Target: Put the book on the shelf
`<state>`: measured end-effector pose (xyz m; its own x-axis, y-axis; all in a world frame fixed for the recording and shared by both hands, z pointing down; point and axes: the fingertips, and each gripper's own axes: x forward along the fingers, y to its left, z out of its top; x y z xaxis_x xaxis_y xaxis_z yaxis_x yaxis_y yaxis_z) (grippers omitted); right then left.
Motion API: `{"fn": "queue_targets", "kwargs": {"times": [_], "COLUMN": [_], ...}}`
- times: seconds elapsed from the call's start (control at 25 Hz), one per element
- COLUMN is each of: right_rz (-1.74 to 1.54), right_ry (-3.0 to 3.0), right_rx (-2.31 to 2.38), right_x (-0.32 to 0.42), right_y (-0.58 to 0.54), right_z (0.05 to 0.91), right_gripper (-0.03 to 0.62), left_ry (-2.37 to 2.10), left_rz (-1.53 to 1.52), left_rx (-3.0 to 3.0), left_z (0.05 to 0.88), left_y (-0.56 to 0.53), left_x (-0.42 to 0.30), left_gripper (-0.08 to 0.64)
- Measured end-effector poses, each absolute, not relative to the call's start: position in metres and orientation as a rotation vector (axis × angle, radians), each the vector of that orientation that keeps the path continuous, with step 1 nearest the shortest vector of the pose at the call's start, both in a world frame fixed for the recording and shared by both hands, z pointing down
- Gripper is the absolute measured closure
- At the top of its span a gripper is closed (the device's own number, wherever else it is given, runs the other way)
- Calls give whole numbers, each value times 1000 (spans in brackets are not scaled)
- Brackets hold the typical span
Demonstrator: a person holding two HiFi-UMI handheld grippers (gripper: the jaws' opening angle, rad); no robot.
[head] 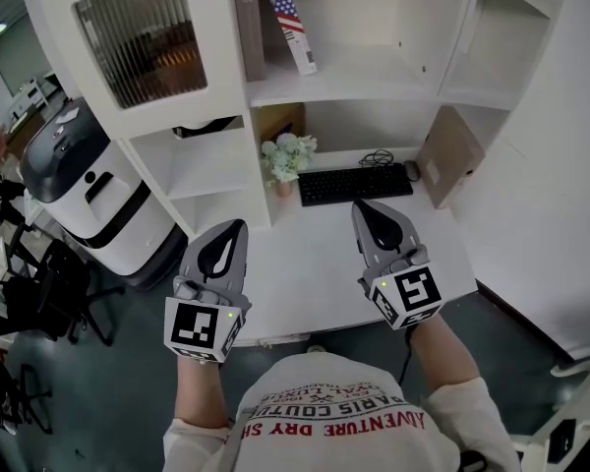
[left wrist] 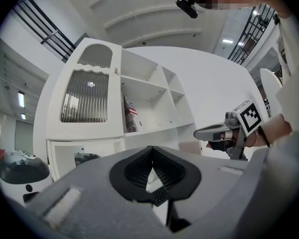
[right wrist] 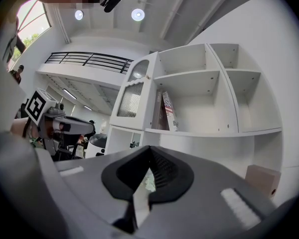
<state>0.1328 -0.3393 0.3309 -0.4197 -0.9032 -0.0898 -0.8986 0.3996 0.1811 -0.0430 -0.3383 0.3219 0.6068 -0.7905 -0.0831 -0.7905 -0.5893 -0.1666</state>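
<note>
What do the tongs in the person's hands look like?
The left tongs and the right tongs are both grey and pointed like a beak, black and ribbed on the inside. Each has a cube at the back with black-and-white square markers and a tiny greenish light. The person wears a white T-shirt with red print.

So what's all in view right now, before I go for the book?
desk: one, white, under the shelves
shelf unit: one, white, above desk
books: two, one flag-patterned and leaning, upper shelf
brown book: one, standing at desk's right end
keyboard: one, black, desk back
mouse: one, dark, right of keyboard
flowers: one bunch, pale, left of keyboard
machine: one, white and grey, floor left
left gripper: grey, shut, empty
right gripper: grey, shut, empty
</note>
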Motion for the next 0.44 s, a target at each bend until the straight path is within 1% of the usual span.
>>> {"fn": "queue_targets", "kwargs": {"times": [0.44], "right_rz": [-322], "right_ry": [-2612], "right_rx": [1676], "right_x": [134], "right_y": [-345], "right_z": [334], "right_gripper": [592], "left_ry": [1347], "left_rz": [-13], "left_rx": [-2663], "left_z": [331], "left_y": [-345], "left_x": [-45], "left_gripper": [555]}}
